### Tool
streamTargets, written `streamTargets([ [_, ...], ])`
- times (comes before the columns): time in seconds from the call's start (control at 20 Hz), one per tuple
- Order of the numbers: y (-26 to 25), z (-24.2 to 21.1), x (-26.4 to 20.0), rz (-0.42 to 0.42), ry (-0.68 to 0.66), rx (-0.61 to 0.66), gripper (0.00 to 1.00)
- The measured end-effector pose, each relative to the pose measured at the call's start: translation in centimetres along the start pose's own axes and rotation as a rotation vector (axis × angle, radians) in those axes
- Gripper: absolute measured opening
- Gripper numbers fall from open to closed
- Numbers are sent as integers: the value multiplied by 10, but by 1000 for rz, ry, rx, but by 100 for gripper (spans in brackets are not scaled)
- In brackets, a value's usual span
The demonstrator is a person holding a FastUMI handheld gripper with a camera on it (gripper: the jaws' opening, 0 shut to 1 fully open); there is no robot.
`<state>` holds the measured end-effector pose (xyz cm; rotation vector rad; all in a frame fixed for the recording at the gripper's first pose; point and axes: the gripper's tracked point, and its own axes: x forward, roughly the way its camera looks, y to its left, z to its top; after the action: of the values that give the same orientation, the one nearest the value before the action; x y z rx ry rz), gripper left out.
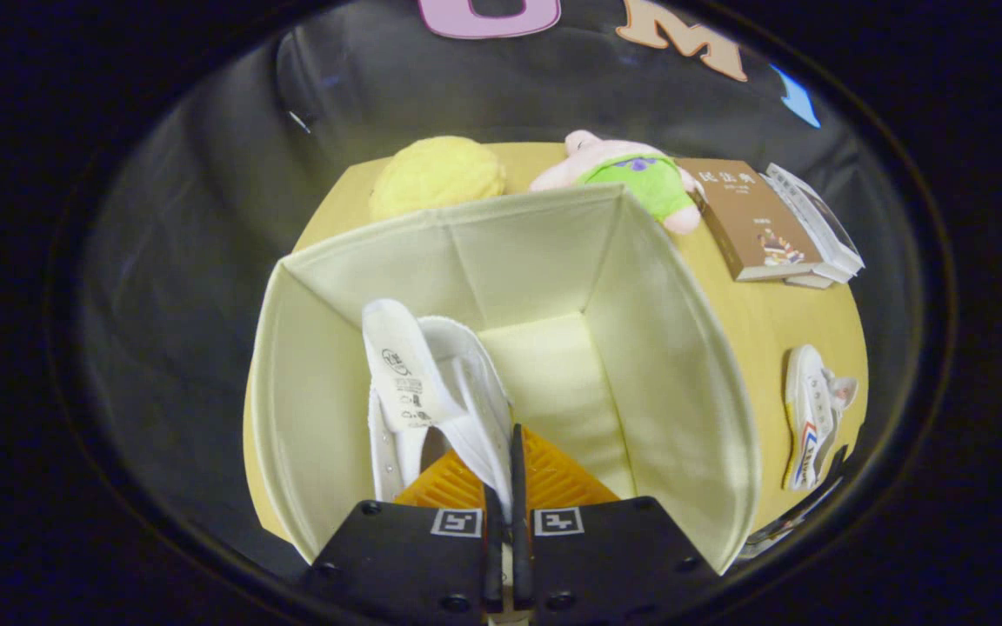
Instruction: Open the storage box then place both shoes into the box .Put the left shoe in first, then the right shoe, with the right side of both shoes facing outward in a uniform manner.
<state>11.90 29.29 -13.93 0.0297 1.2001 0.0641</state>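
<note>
Two fingers (505,474) pressed near together, pinching the white upper of a shoe (431,382) between them; contact on both sides. Gripper view: this shoe hangs inside the open storage box (310,348), against its left wall, tongue upright with printed marks too small to make out; its sole and toe are hidden behind the fingers. Box is pale cream fabric, floor partly visible right of the shoe. Second shoe (810,417), white with red-blue side stripe, lies on the bench (779,322) right of the box, partly cut off. Beyond the box: yellow round plush (436,174), pink-green plush toy (631,174), brown book (749,217) on other books.
</note>
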Motion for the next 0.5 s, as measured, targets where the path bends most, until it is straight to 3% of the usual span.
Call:
streamTargets([
  [0.25,10,-22,30,22,159,-30,8],
  [0.4,7,-30,43,0,189,-84,9],
  [0.5,17,-25,35,28,161,-53,19],
])
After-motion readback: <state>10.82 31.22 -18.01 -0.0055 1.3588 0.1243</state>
